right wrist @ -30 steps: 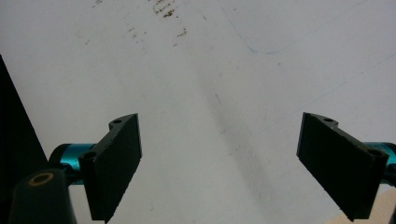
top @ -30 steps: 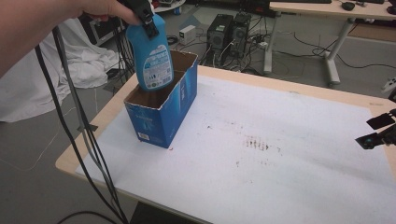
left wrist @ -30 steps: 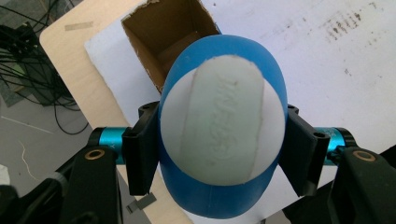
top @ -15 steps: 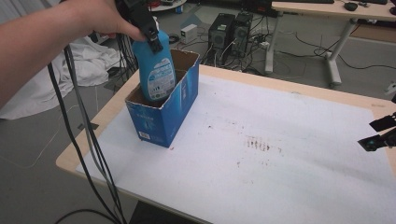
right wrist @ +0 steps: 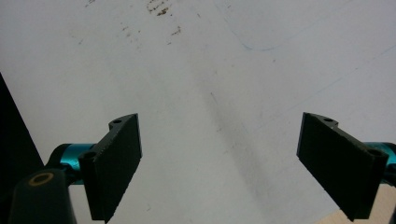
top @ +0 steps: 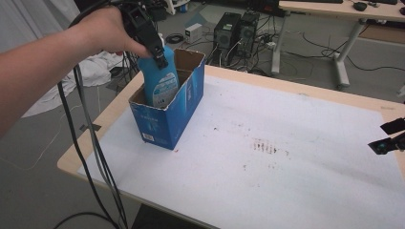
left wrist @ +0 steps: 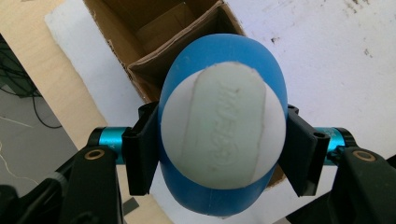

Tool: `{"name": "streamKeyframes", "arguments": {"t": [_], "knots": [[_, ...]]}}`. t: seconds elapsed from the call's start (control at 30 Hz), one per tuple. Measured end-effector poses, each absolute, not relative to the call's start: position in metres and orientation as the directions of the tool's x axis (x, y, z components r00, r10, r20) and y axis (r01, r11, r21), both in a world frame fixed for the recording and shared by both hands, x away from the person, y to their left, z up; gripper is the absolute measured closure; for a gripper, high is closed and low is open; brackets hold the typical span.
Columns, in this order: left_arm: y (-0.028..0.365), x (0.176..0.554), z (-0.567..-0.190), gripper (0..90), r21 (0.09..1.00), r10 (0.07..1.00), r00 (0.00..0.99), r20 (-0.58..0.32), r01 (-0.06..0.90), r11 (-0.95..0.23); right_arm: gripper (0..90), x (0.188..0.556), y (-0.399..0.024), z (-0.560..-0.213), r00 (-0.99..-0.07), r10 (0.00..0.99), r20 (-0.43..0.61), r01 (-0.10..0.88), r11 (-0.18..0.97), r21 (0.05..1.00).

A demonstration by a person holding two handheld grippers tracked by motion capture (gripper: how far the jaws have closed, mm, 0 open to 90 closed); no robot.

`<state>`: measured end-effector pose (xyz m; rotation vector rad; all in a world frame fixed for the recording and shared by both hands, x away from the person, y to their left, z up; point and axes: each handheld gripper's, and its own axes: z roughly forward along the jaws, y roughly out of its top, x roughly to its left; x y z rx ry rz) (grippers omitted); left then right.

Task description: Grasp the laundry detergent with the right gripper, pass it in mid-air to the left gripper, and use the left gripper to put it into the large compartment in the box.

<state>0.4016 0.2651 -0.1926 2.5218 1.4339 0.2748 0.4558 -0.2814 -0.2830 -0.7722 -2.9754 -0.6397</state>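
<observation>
One gripper [top: 160,55] clenched the blue bottle [top: 160,83] by its top, lowering it upright into the box [top: 165,119]

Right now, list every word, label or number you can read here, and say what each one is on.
None can be read.
Blue bottle, front label: print too small and blurred.
Bottle's white cap: raised letters, too blurred to make out.
Blue cardboard box: a barcode patch and pale print on its sides, too small to read.
</observation>
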Motion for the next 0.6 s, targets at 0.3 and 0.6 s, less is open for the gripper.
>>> {"name": "streamKeyframes", "arguments": {"t": [0.3, 0.6], "knots": [[0.265, 0.401, -0.209, 37.8, 0.282, 0.865, 0.501, 0.039, 0.825, -0.491, 13.2, 0.457, -0.282, -0.285, -0.881, 0.461, 0.103, 0.463, 0.798, 0.386], [0.266, 0.403, -0.222, 37.8, 0.275, 0.866, 0.499, 0.035, 0.828, -0.488, 13.3, 0.456, -0.284, -0.287, -0.877, 0.468, 0.107, 0.471, 0.795, 0.382]]}}
